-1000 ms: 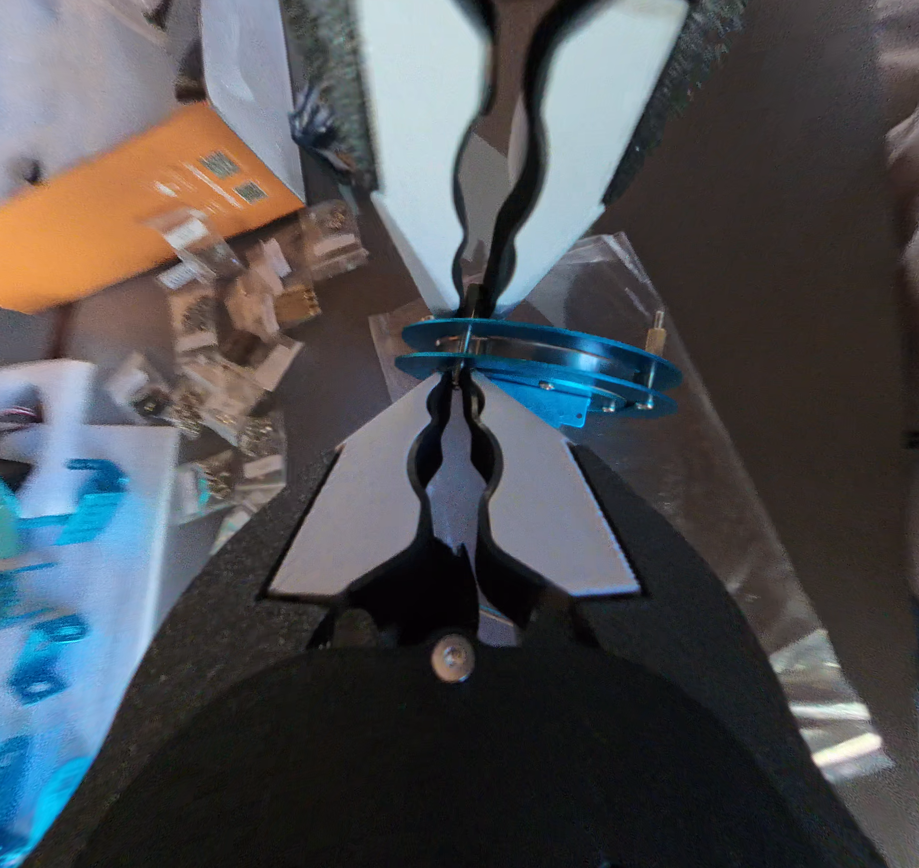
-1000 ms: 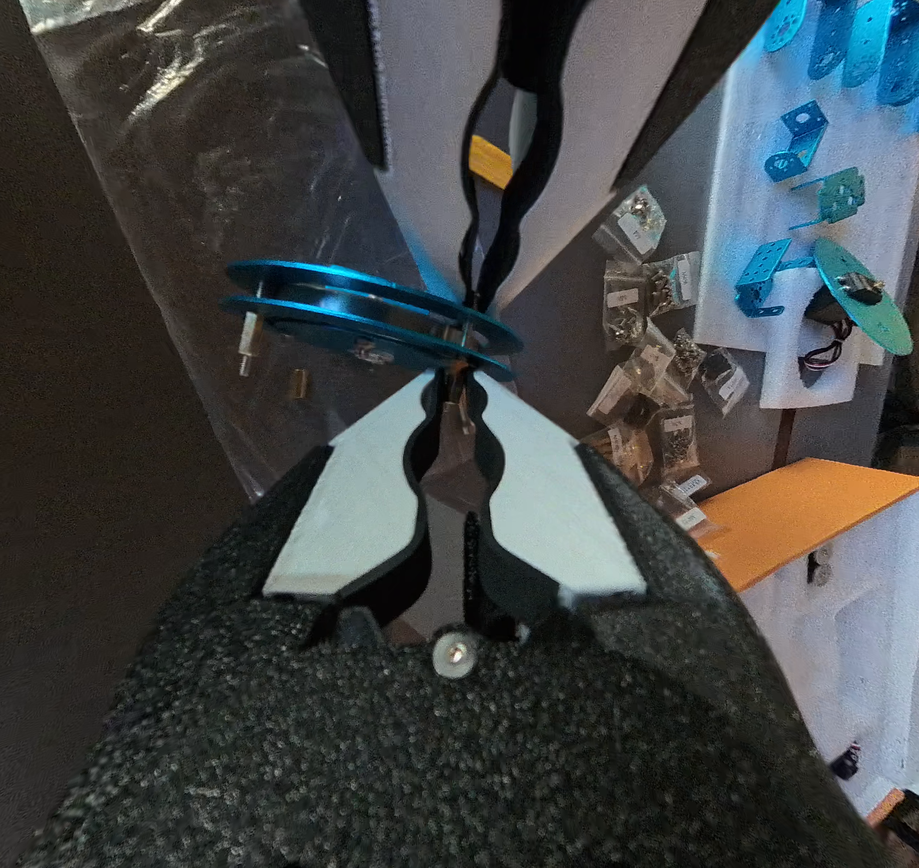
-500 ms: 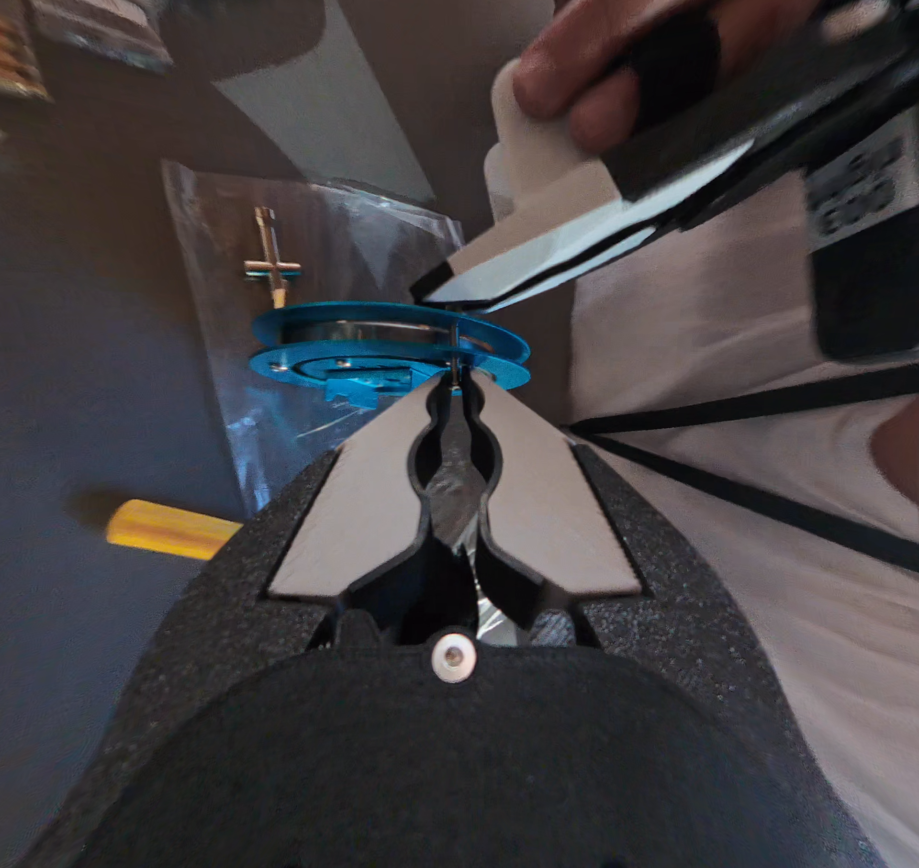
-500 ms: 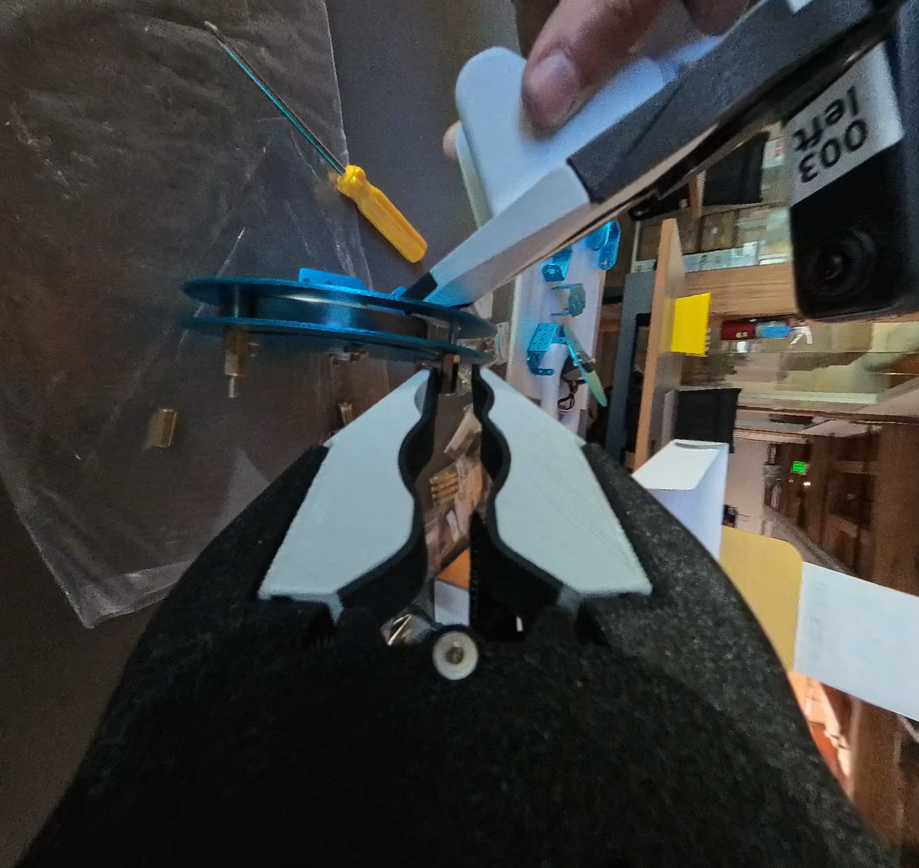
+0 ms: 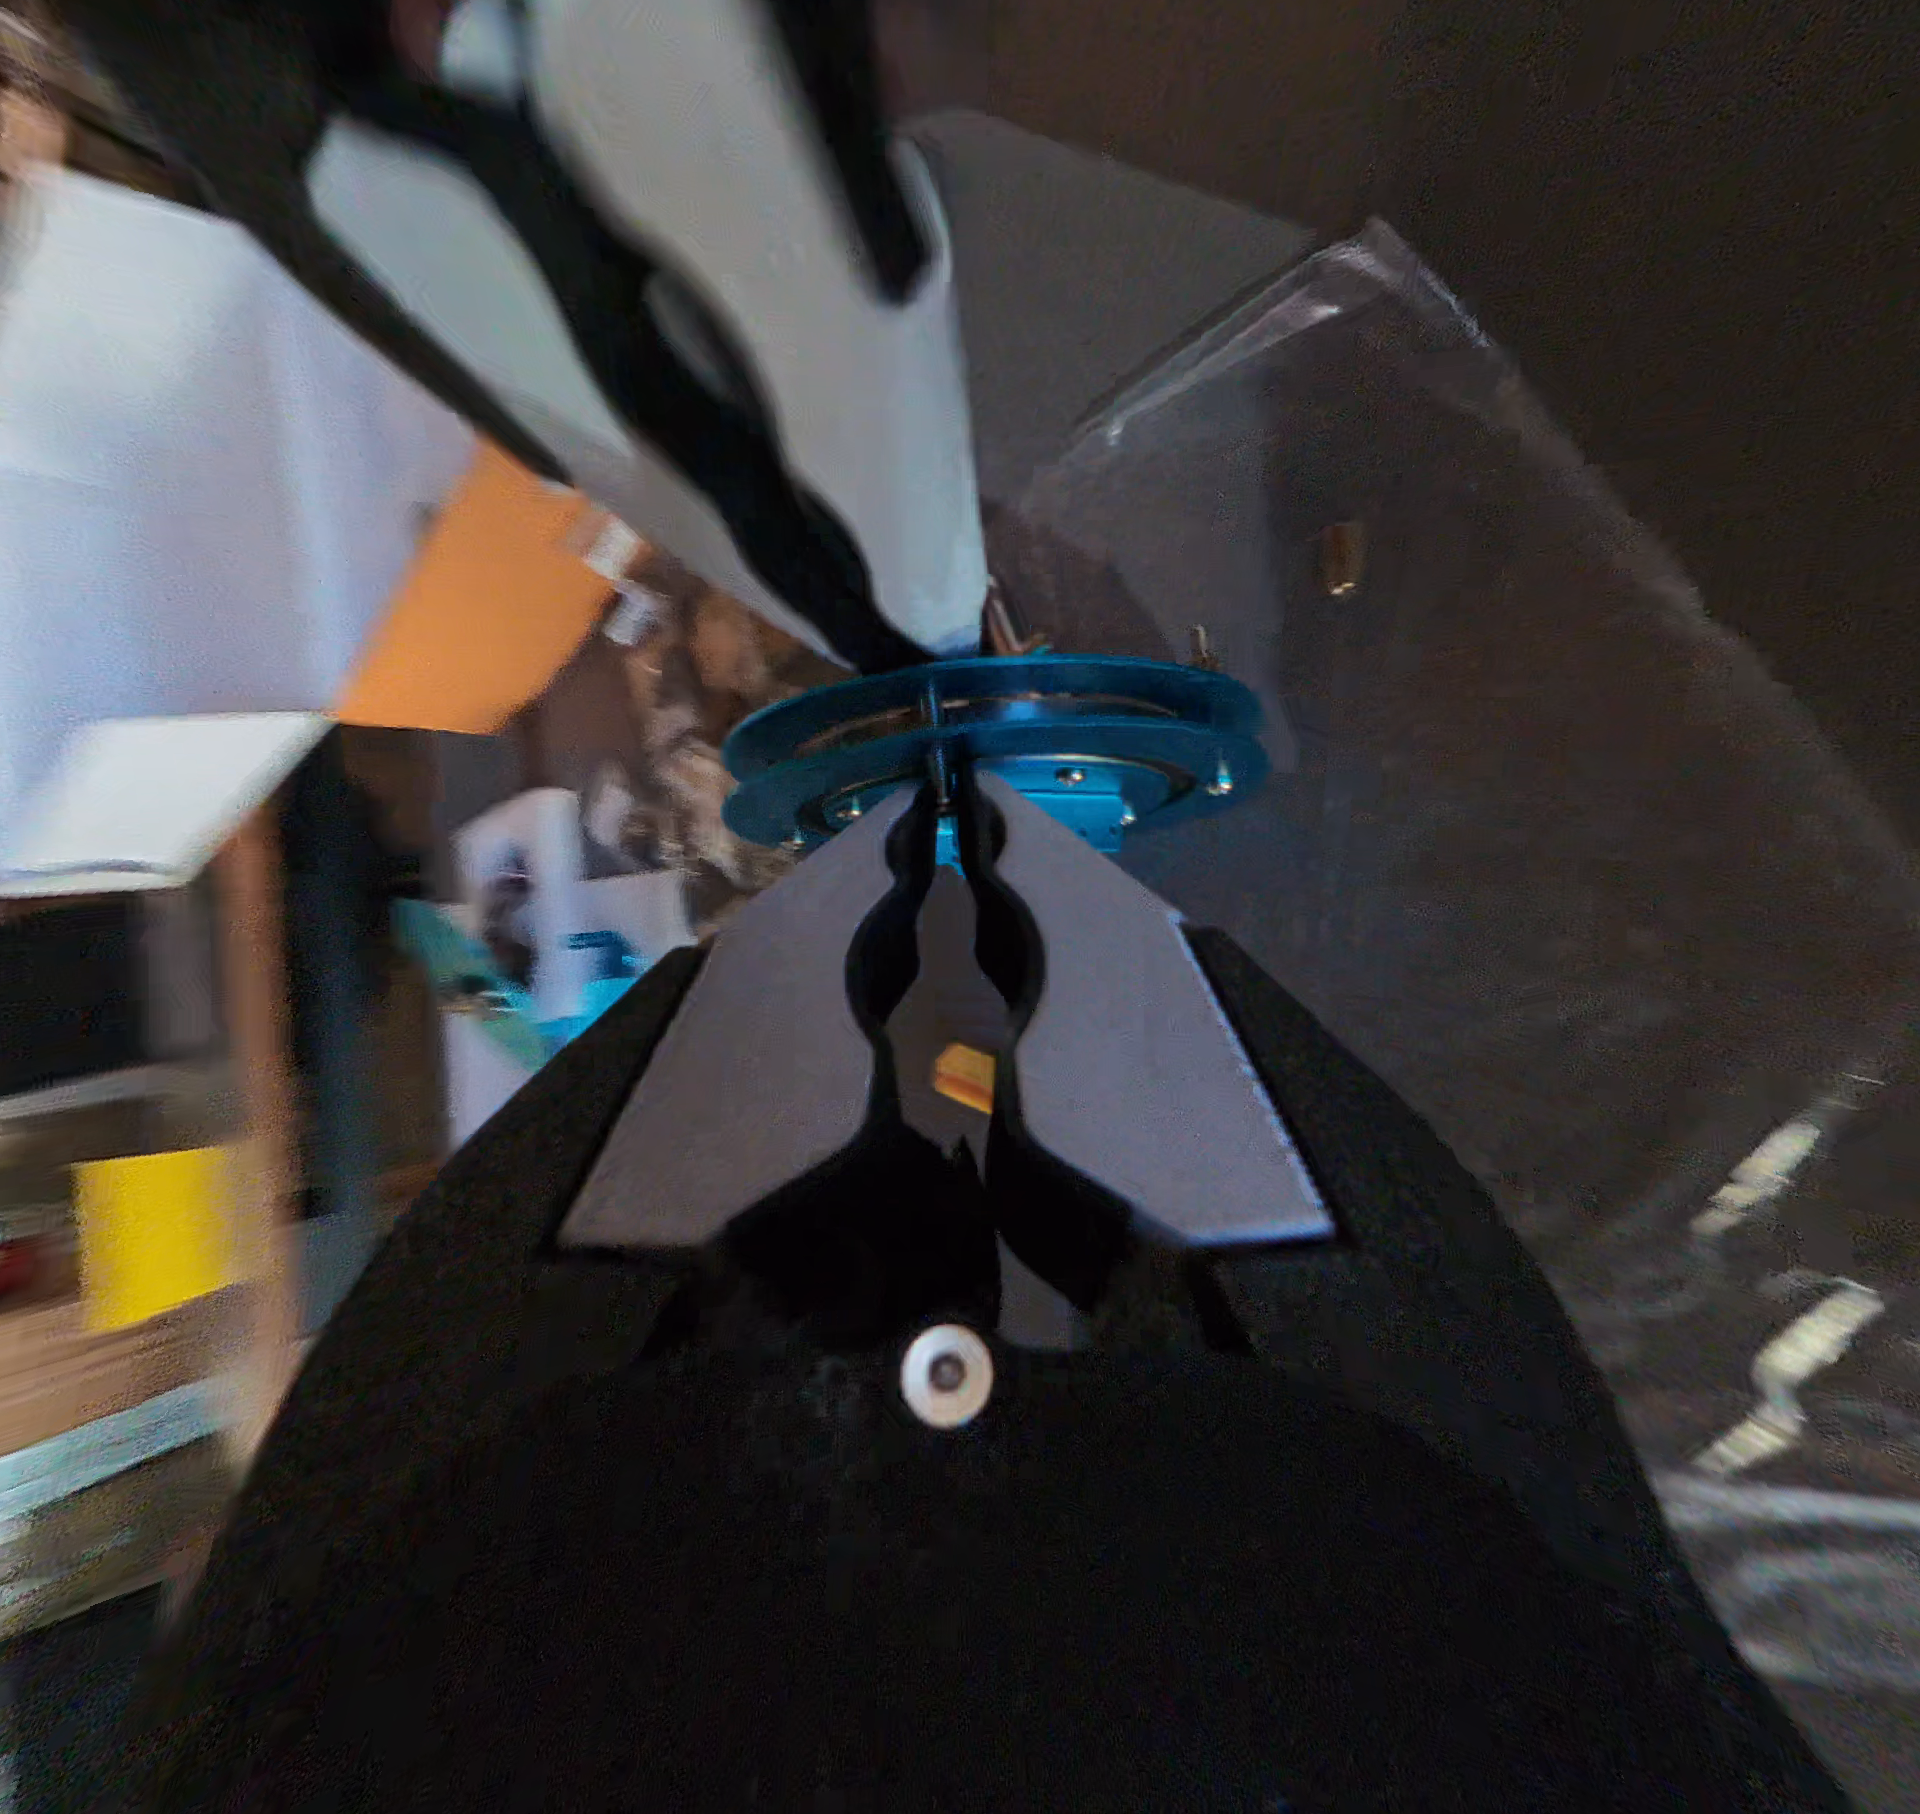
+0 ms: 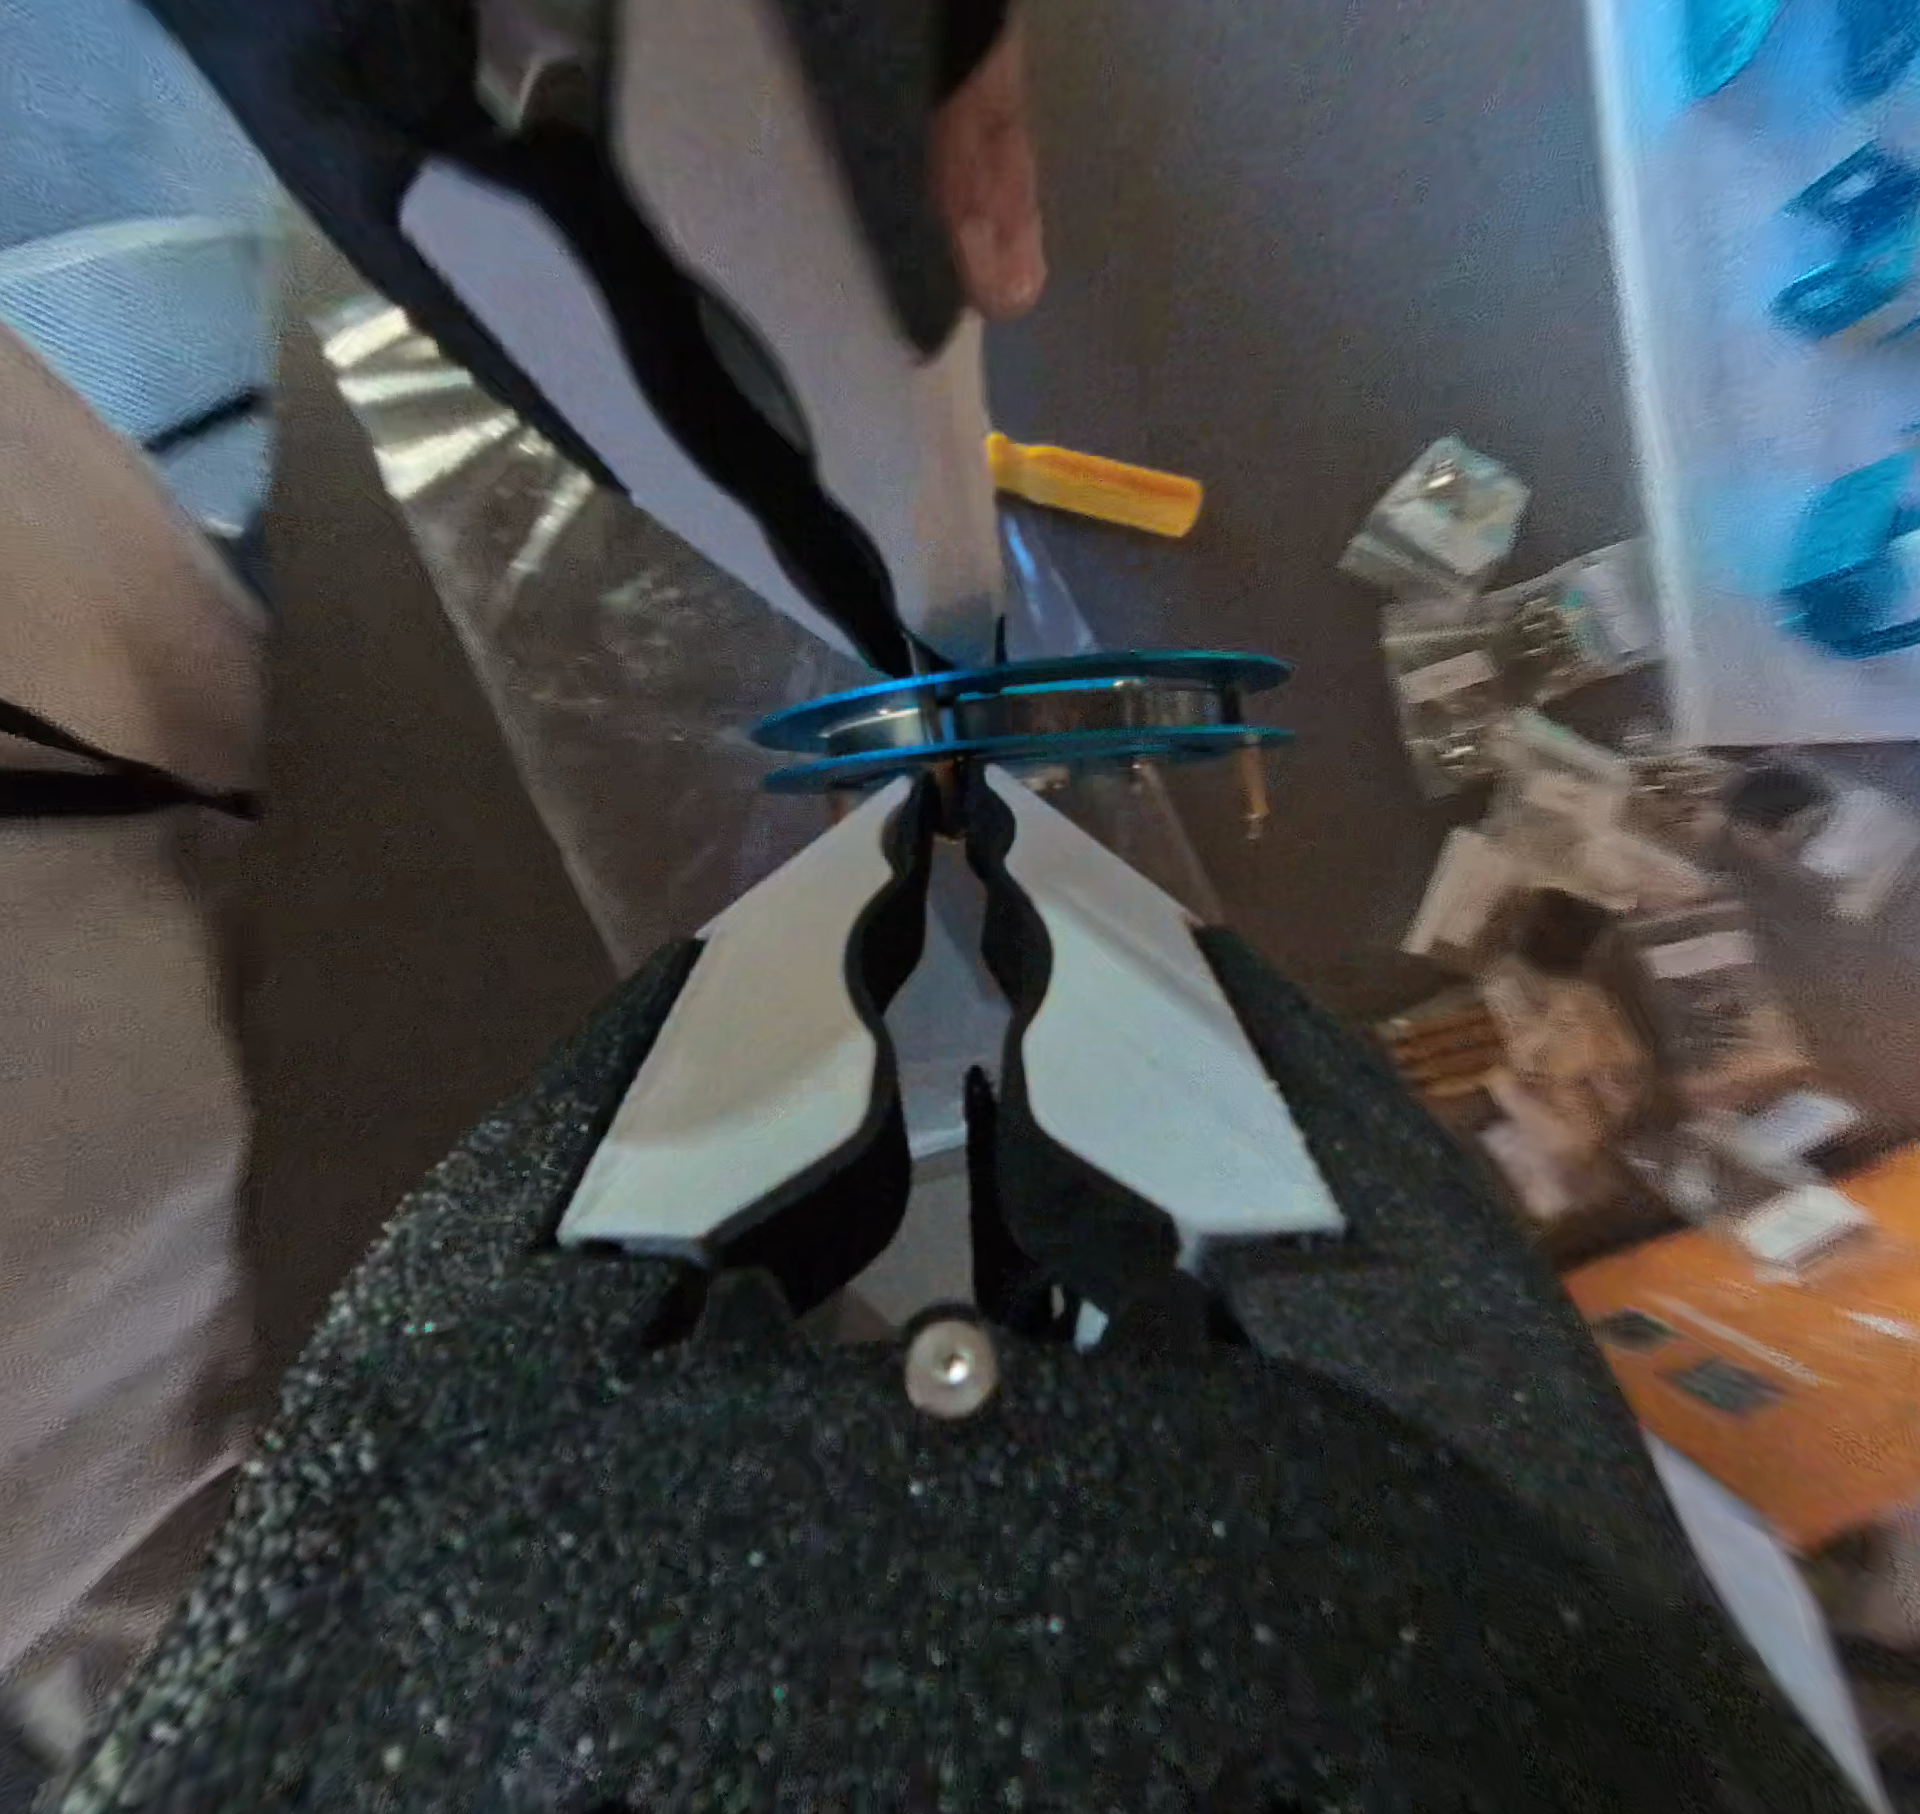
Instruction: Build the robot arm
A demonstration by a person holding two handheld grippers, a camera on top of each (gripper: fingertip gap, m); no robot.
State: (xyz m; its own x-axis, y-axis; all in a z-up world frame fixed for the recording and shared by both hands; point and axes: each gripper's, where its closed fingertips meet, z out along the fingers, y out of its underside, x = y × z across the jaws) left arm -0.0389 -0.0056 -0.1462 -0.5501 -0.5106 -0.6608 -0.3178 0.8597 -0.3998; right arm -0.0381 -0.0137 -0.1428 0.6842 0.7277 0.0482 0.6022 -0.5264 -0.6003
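The left gripper (image 5: 945,788) is pinching the near rim of a blue double-disc assembly (image 5: 997,736), jaws nearly together, holding it in the air above a clear plastic sheet (image 5: 1455,725). The right gripper (image 6: 951,808) is clamping the same part from the opposite side, with a yellow screwdriver handle (image 6: 1091,499) and small hardware bags (image 6: 1558,829) lying beyond.

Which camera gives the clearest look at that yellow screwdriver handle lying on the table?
The right wrist view: the yellow handle lies in full sight on the dark table, beyond the blue two-disc assembly. The left wrist view shows only a yellow sliver between its gripper's fingers.
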